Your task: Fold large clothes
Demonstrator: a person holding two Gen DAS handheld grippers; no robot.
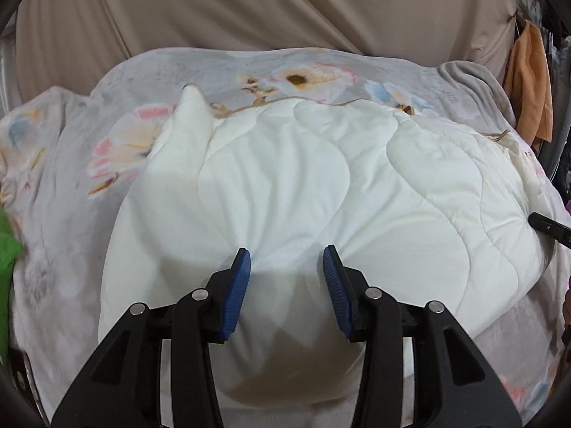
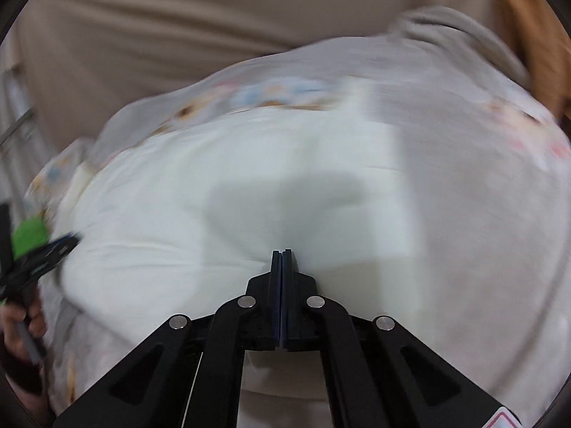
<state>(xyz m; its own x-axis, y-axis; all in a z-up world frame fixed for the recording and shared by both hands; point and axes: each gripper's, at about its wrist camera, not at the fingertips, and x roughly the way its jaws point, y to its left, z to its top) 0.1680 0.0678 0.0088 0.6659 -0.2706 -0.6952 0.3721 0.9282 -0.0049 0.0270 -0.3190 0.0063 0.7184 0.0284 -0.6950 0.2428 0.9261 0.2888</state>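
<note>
A white quilted piece point(image 1: 285, 185) lies bunched on a grey floral blanket point(image 1: 71, 185). One corner of it stands up at the upper left point(image 1: 192, 114). My left gripper point(image 1: 287, 262) hovers over its near part, blue pads point(image 1: 237, 292) well apart and open, with cloth below them but none pinched. In the blurred right wrist view my right gripper point(image 2: 282, 251) is shut, jaws flat together, its tip at a pucker in the white quilted piece point(image 2: 221, 214); no cloth shows between the pads. The left gripper point(image 2: 39, 260) appears at that view's left edge, held by a hand point(image 2: 21, 324).
A beige fabric surface point(image 1: 249, 7) rises behind the blanket. An orange garment point(image 1: 531, 82) hangs at the far right. Something bright green point(image 1: 7, 239) sits at the left edge. The right gripper's tip point(image 1: 549, 230) pokes in from the right.
</note>
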